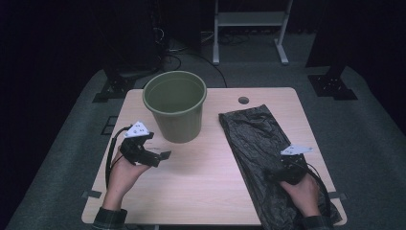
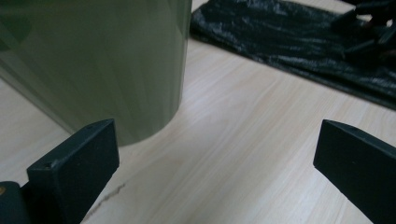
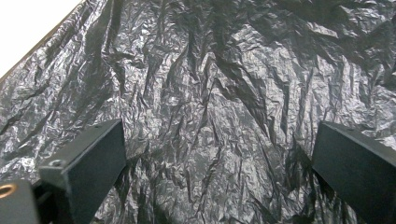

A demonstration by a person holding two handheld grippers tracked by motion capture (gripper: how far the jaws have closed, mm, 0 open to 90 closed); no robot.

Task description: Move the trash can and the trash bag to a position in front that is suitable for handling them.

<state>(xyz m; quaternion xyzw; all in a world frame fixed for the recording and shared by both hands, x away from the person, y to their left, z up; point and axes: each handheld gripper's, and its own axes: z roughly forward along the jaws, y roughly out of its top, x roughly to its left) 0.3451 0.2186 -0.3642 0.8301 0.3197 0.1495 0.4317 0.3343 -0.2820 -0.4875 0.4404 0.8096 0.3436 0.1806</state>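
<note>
An olive-green plastic bucket (image 1: 175,105) stands upright and empty at the back left of the wooden table (image 1: 201,187). A crumpled black plastic bag (image 1: 256,143) lies flat along the table's right side. My left gripper (image 1: 163,157) hovers open just in front of the bucket's base, jaws wide apart with bare wood between them; the bucket's wall (image 2: 102,65) rises at that view's left and the bag (image 2: 299,37) lies farther off. Over the bag's near half, my right gripper (image 1: 276,176) is open, the wrinkled bag (image 3: 210,107) spread under its jaws.
A round cable hole (image 1: 243,100) sits in the table near its back edge. Behind the table on the dark floor stand a white frame (image 1: 249,24) and black stands (image 1: 332,84). Bare wood lies between bucket and bag.
</note>
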